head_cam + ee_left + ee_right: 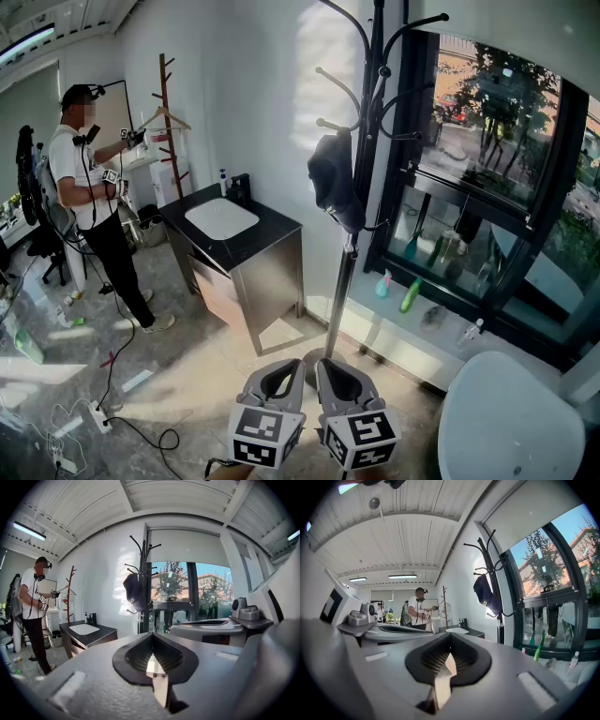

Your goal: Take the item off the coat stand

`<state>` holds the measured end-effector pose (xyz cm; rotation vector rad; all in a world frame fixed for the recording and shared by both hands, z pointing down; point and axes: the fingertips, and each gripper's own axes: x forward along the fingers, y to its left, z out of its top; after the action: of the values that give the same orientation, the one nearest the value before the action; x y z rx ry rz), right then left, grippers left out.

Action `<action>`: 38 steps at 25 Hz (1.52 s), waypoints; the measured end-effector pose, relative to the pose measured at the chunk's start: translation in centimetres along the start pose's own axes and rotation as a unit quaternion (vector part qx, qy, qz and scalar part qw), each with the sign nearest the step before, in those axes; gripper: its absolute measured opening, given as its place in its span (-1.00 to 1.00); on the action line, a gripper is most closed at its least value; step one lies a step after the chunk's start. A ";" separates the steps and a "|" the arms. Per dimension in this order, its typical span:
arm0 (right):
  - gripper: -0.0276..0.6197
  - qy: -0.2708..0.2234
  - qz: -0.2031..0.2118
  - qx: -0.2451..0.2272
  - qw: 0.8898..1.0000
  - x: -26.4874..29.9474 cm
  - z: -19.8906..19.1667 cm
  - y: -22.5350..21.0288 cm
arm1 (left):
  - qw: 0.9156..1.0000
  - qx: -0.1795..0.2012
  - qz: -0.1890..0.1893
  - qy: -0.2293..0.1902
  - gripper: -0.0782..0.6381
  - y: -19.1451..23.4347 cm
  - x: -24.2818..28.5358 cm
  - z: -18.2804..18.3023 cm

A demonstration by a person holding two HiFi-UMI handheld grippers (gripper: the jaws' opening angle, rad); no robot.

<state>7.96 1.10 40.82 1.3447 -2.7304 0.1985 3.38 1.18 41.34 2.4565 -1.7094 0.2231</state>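
Observation:
The black coat stand (pixel 361 187) rises in front of me by the window. A dark cap-like item (pixel 334 178) hangs from one of its lower hooks. My left gripper (pixel 282 367) and right gripper (pixel 337 367) are held side by side low in the head view, short of the stand's base, both shut with nothing between the jaws. In the left gripper view the stand (pixel 143 573) and the hanging item (pixel 133 591) are well ahead of the shut left gripper (pixel 151 637). The right gripper view has the item (pixel 486 595) up and to the right of the shut right gripper (pixel 450 638).
A dark sink cabinet (pixel 258 248) stands left of the coat stand against the white wall. A person (pixel 89 187) works at a wooden rack (pixel 167 112) at far left. Bottles (pixel 411 295) line the window sill. A white rounded fixture (pixel 511 422) is at lower right; cables (pixel 122 412) lie on the floor.

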 end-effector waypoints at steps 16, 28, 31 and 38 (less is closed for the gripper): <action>-0.90 0.003 0.013 0.008 1.000 1.1 -0.2 -3.4 | 0.999 -0.023 0.020 0.021 -0.78 0.4 3.8 0.3; -0.90 0.001 -0.014 -0.018 1.000 8.8 2.9 -4.7 | 0.999 -0.026 -0.017 0.017 -0.77 5.5 9.8 1.6; -0.90 -0.009 -0.027 -0.027 0.999 11.4 4.4 -5.1 | 0.999 -0.025 -0.028 0.007 -0.77 7.5 11.4 2.7; -0.90 -0.030 -0.074 -0.070 0.994 16.6 8.3 -6.8 | 0.999 -0.014 -0.048 -0.017 -0.77 13.2 14.5 5.8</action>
<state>3.00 -17.30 35.44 1.5291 -2.6197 -0.0439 -3.76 -17.77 38.94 2.5275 -1.5920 0.1455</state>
